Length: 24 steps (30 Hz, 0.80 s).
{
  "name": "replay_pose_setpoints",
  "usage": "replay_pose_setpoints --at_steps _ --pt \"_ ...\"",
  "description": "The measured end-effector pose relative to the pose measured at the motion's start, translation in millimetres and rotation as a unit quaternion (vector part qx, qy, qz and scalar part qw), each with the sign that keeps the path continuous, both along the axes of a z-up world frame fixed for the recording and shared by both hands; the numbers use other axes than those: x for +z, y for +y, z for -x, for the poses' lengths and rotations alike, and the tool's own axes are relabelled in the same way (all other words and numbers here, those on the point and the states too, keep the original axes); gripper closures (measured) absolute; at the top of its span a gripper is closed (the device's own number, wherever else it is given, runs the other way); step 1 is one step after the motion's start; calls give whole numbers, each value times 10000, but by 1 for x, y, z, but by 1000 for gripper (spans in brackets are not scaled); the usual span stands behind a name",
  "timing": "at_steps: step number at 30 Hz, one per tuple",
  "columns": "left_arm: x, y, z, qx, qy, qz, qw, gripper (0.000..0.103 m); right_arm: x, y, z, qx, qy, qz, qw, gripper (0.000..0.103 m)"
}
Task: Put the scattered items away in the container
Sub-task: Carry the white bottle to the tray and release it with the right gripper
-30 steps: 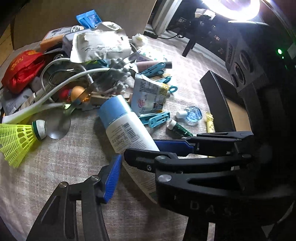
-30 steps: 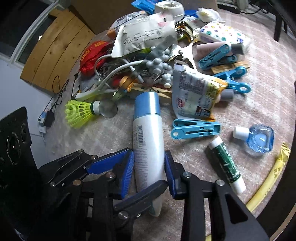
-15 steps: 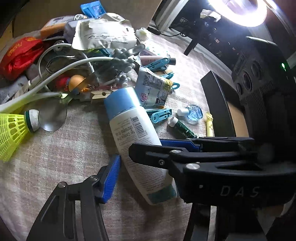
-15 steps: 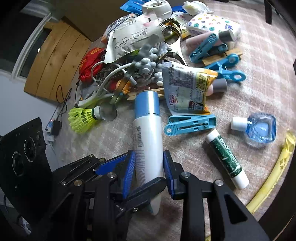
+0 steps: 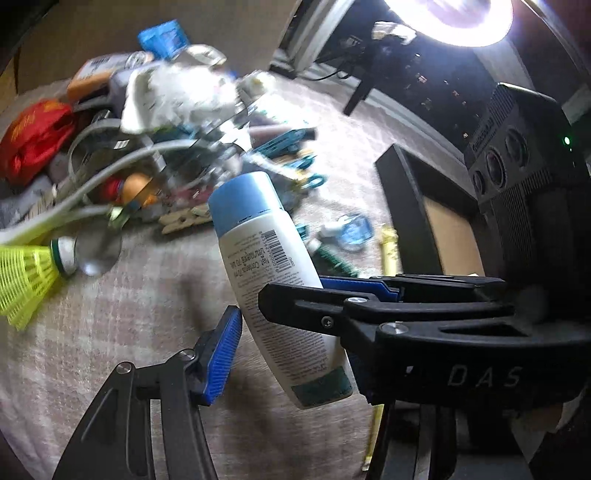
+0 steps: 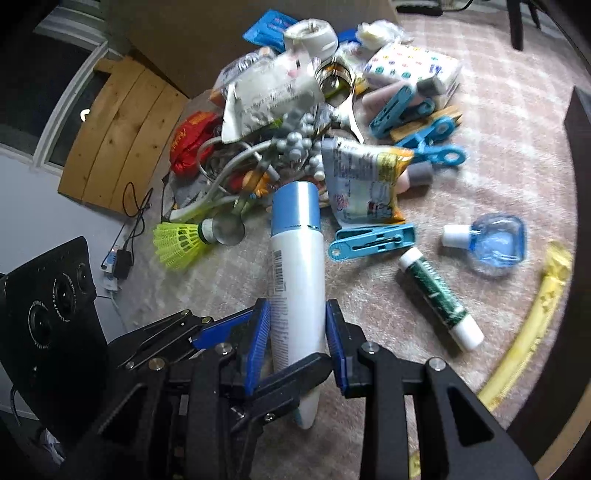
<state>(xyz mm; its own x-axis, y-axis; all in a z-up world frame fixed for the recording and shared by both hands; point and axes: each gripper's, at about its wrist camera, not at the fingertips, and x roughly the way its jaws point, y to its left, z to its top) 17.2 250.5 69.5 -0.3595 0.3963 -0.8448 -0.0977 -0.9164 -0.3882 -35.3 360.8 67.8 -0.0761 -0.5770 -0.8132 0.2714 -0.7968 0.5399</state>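
A room in a home, set up for recording. Beyond the jaws, a pinkish checked cloth (image 6: 517,122) carries a heap of household odds and ends: clothes pegs (image 6: 371,242), a yellow shuttlecock (image 6: 177,240), a snack packet (image 6: 364,184), a tissue pack (image 6: 413,66). Left of the jaws in the right wrist view stand pine boards (image 6: 118,136) against a grey wall, with a cable and plug (image 6: 120,260) on the floor. Up and right of the jaws in the left wrist view glows a ring light (image 5: 448,20).

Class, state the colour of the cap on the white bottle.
Light blue cap, clearest in the right wrist view.
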Motion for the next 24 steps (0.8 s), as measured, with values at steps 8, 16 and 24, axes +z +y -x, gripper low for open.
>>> replay_pose_setpoints --at_steps 8,16,24 --pt "33 61 10 -684 393 81 9968 64 34 49 -7 -522 374 -80 9979 73" --pt "42 137 14 -1382 486 -17 9892 67 46 135 -19 -1352 444 -81 9898 76" --pt "42 141 11 -1280 360 43 9911 50 54 176 -30 -1529 482 -85 9870 75"
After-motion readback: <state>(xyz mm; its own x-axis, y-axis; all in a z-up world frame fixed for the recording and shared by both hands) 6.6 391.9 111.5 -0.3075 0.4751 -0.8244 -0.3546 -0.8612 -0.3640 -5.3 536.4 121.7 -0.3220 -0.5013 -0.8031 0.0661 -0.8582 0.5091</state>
